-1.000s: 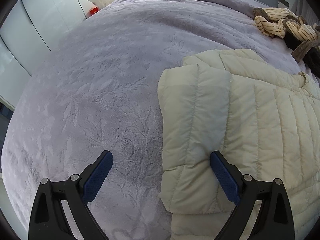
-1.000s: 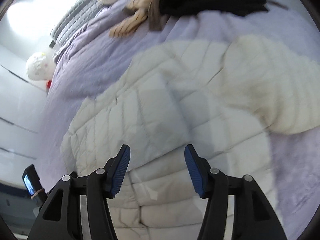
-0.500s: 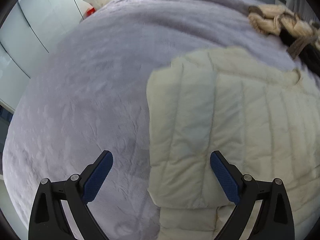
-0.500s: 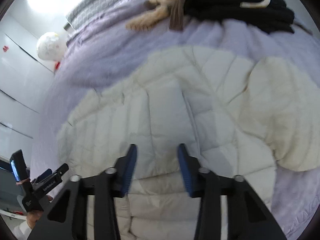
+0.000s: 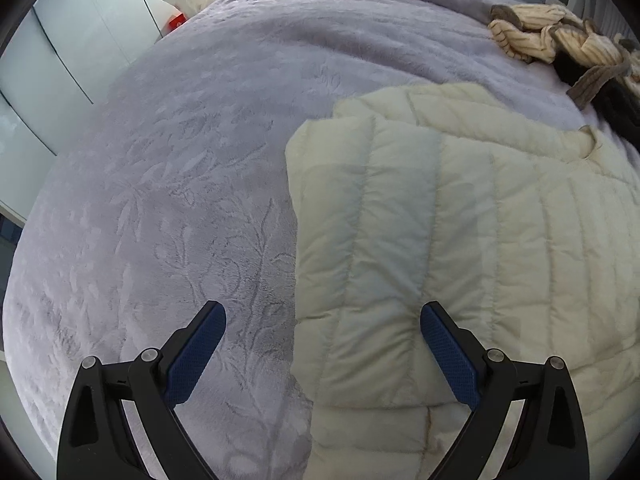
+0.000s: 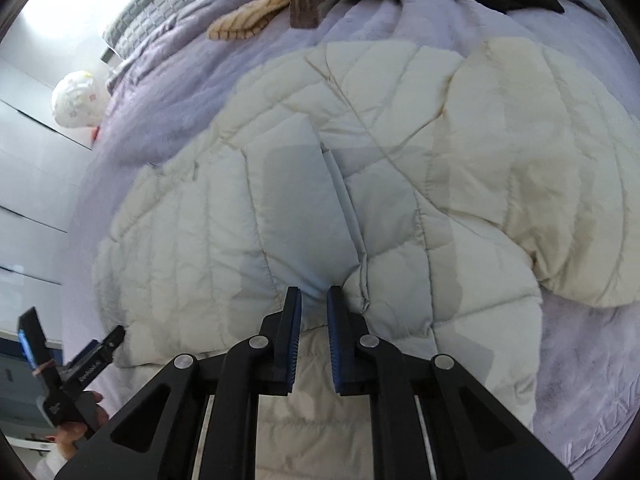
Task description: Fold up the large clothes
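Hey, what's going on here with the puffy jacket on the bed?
A person with handheld tongs in each hand is folding a cream quilted jacket spread on a lilac bedspread. The right tongs are closing, with a pinch of jacket fabric between them near the front opening. The left tongs hang wide open over the jacket's folded side edge, gripping nothing. Other clothes lie piled further up the bed.

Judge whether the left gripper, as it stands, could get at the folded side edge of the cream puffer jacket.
Probably yes. The left gripper is open, and the jacket has its folded edge between the fingers with nothing lying over it; only lilac bedspread lies beside it.
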